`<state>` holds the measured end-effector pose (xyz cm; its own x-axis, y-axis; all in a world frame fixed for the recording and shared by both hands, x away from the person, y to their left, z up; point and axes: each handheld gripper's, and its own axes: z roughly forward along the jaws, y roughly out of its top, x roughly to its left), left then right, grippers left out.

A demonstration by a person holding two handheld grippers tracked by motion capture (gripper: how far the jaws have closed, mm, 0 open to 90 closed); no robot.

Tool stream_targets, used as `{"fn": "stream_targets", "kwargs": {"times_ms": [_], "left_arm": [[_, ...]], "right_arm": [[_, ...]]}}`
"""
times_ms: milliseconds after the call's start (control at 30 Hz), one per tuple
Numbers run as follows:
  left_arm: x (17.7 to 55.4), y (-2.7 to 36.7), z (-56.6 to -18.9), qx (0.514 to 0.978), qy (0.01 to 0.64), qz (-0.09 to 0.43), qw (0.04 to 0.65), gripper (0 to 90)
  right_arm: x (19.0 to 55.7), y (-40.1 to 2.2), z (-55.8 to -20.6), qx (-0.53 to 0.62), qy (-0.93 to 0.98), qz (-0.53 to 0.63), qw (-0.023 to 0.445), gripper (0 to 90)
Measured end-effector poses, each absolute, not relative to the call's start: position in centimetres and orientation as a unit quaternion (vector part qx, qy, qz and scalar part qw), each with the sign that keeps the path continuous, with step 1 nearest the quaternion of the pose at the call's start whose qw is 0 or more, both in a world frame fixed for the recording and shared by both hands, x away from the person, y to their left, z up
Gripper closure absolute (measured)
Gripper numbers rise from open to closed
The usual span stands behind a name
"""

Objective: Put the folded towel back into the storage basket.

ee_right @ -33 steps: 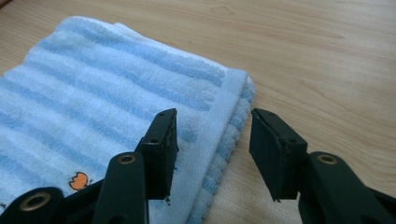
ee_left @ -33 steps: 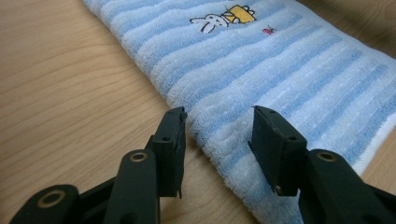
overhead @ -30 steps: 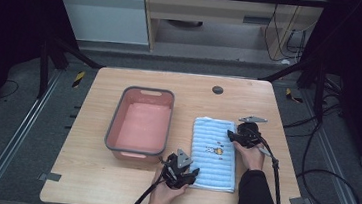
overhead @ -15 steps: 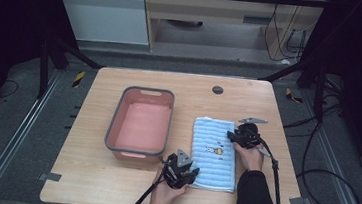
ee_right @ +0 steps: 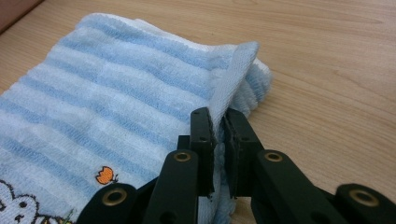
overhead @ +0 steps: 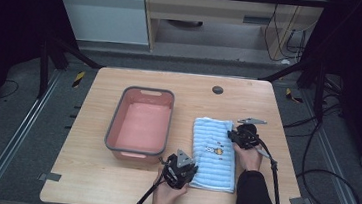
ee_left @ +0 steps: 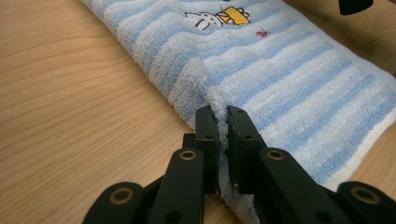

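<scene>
Change since earlier: nothing visibly moved; both tools stay clamped on the towel at the same spots.
Tabletop (overhead: 86,173): light wood, with a small dark round disc (overhead: 217,90) near its far edge.
Basin (overhead: 114,126): pink inside, grey rim, standing left of the towel and just beside it, with nothing in it.
Towel (overhead: 214,150): blue and white stripes, folded, lying flat right of centre; a small cartoon embroidery (ee_left: 219,16) in white and yellow sits mid-cloth, with no readable writing.
Left tool (ee_left: 222,123): jaws pinched together on the towel's near left edge, just off the basin's near right corner.
Right tool (ee_right: 217,123): jaws clamped on a raised fold at the towel's right edge, toward its far end.
In the way: no object lies between towel and basin.
</scene>
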<state>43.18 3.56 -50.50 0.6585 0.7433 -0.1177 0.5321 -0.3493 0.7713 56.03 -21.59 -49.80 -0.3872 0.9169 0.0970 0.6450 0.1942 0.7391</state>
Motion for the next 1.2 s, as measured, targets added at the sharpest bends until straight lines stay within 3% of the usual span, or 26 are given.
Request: {"fn": "stream_targets", "kwargs": {"times_ms": [1200], "left_arm": [[42.5,5.8,-43.2,0.794,0.352,0.154,0.471,85.9]], "right_arm": [[52.7,-21.0,-41.5,0.473,0.726,0.436,0.243,84.0]]}}
